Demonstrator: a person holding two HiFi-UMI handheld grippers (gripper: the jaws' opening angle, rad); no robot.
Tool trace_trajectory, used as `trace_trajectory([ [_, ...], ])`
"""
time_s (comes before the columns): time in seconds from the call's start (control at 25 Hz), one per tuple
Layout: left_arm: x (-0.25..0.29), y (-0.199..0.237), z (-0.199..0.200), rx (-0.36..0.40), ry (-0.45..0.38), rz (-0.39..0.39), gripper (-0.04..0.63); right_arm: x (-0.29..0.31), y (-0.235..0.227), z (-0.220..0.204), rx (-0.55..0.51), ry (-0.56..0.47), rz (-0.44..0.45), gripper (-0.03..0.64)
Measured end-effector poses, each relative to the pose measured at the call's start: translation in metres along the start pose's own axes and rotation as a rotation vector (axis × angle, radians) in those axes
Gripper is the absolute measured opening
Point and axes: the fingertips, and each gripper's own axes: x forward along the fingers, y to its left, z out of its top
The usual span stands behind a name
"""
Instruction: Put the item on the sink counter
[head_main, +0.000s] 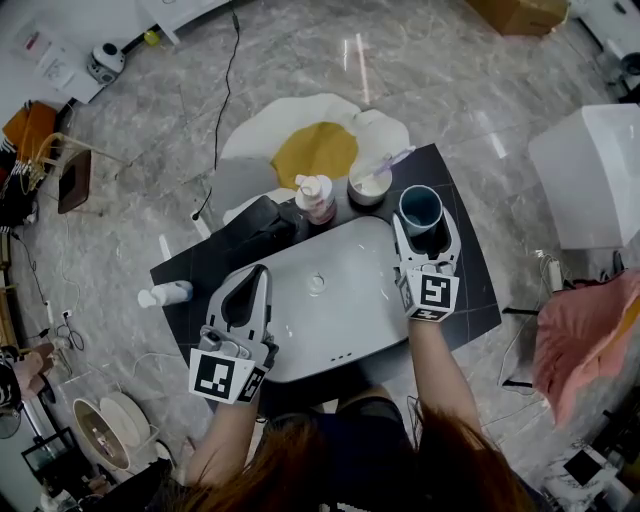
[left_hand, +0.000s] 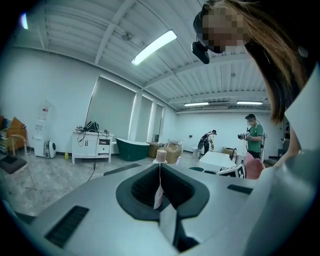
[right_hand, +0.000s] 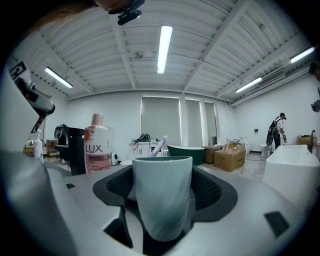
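A blue-grey cup stands upright at the far right of the black sink counter, beside the white basin. My right gripper is shut on the cup, one jaw on each side of its wall. The right gripper view shows the cup filling the space between the jaws. My left gripper hovers over the basin's left rim, shut and holding nothing. In the left gripper view its jaws meet along a thin line.
A pink LUX pump bottle, a white cup with a toothbrush and a black faucet line the counter's far edge. A white bottle lies at the counter's left end. An egg-shaped rug lies beyond, a white tub to the right.
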Motion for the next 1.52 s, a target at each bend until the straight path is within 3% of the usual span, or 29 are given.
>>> trace_trajectory([
  [0.6, -0.012, -0.010, 0.012, 0.012, -0.031, -0.035, 0.023, -0.020, 0.004, 0.018, 0.032, 0.000, 0.022, 0.411],
  [0.96, -0.020, -0.016, 0.029, 0.018, -0.070, -0.050, 0.023, -0.043, 0.009, 0.063, 0.058, -0.078, 0.039, 0.403],
  [1.08, -0.020, -0.019, 0.036, 0.019, -0.095, -0.057, 0.023, -0.054, 0.012, 0.083, 0.053, -0.102, 0.057, 0.336],
  [1.28, -0.028, -0.021, 0.052, 0.012, -0.145, -0.062, 0.023, -0.086, 0.018, 0.122, 0.073, -0.152, 0.045, 0.117],
  [1.44, -0.040, -0.024, 0.069, 0.006, -0.189, -0.069, 0.023, -0.119, 0.029, 0.158, 0.077, -0.208, 0.036, 0.022],
  [1.52, -0.046, -0.027, 0.075, 0.007, -0.208, -0.075, 0.023, -0.134, 0.035, 0.171, 0.067, -0.226, 0.034, 0.017],
])
